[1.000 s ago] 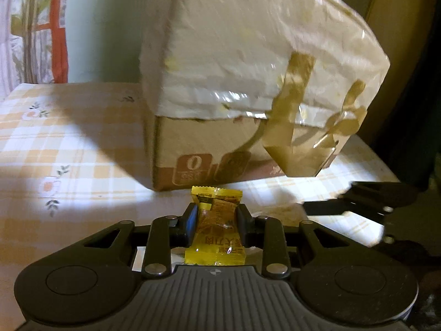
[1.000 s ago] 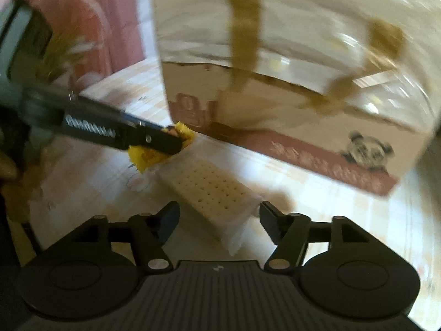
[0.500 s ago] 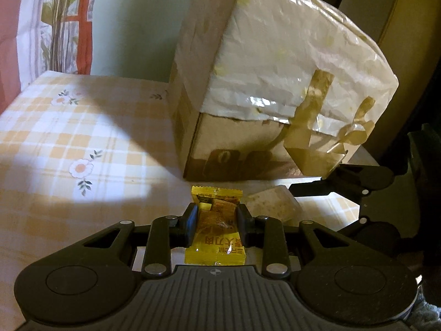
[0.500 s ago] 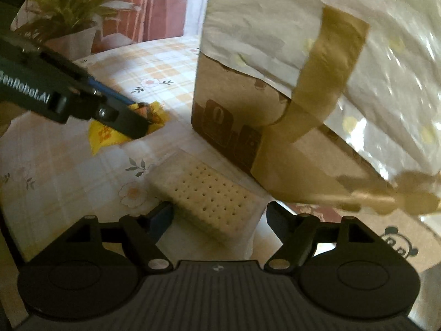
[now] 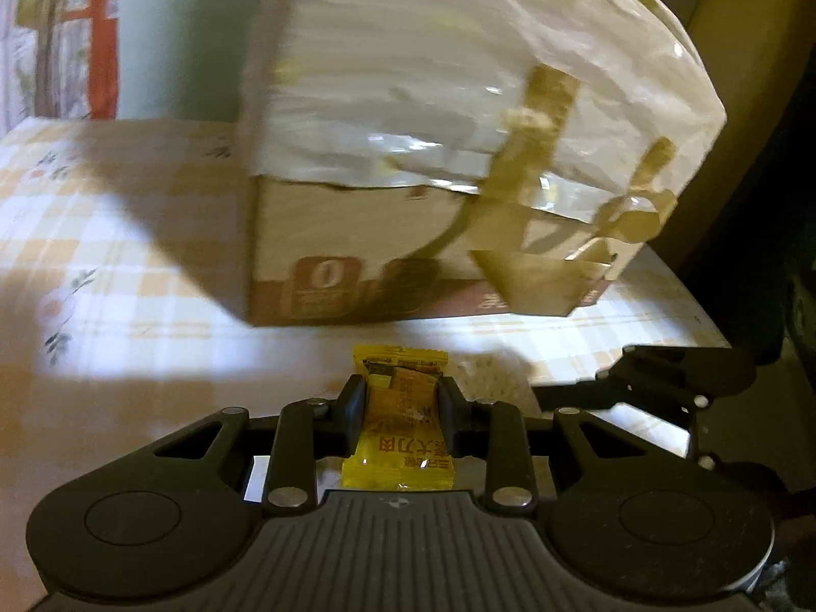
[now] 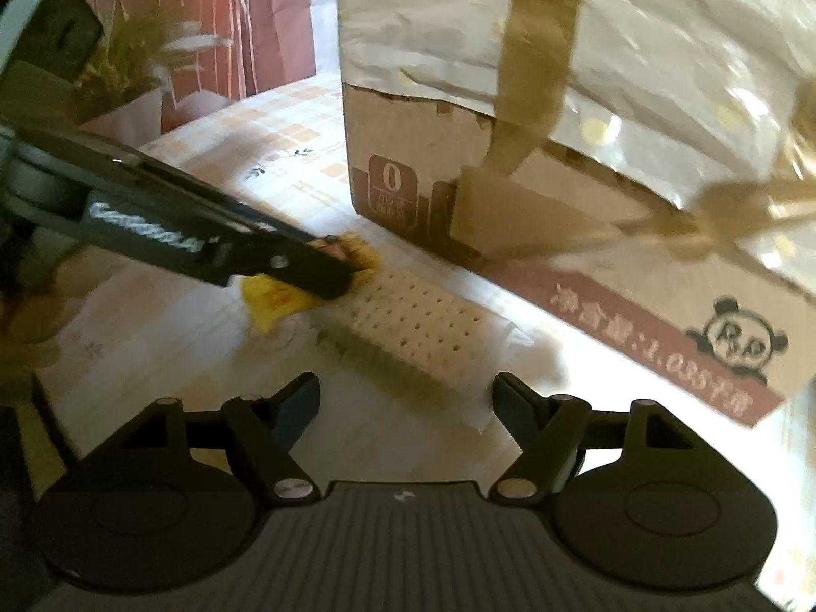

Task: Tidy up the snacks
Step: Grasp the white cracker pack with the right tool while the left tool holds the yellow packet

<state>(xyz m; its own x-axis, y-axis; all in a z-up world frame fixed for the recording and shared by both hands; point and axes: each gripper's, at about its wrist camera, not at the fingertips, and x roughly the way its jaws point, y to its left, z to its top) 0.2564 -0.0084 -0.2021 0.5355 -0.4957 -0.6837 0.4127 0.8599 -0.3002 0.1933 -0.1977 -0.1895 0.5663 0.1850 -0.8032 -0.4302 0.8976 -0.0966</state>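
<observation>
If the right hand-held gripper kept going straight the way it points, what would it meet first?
Probably the cracker pack on the table: it lies just ahead of the open right hand-held gripper; depth is uncertain.

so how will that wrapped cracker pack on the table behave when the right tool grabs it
The cracker pack looks flat and boxy, so it should sit stable between the open right tool. Its clear wrapper looks slick and loose at the ends, so it may slip. The crackers inside probably crack under a hard squeeze.

Both wrist cameras look steeply down along their fingers, close over the checked surface (image 5: 127, 265), sharing the taped brown cardboard box (image 5: 357, 234) (image 6: 433, 153).
</observation>
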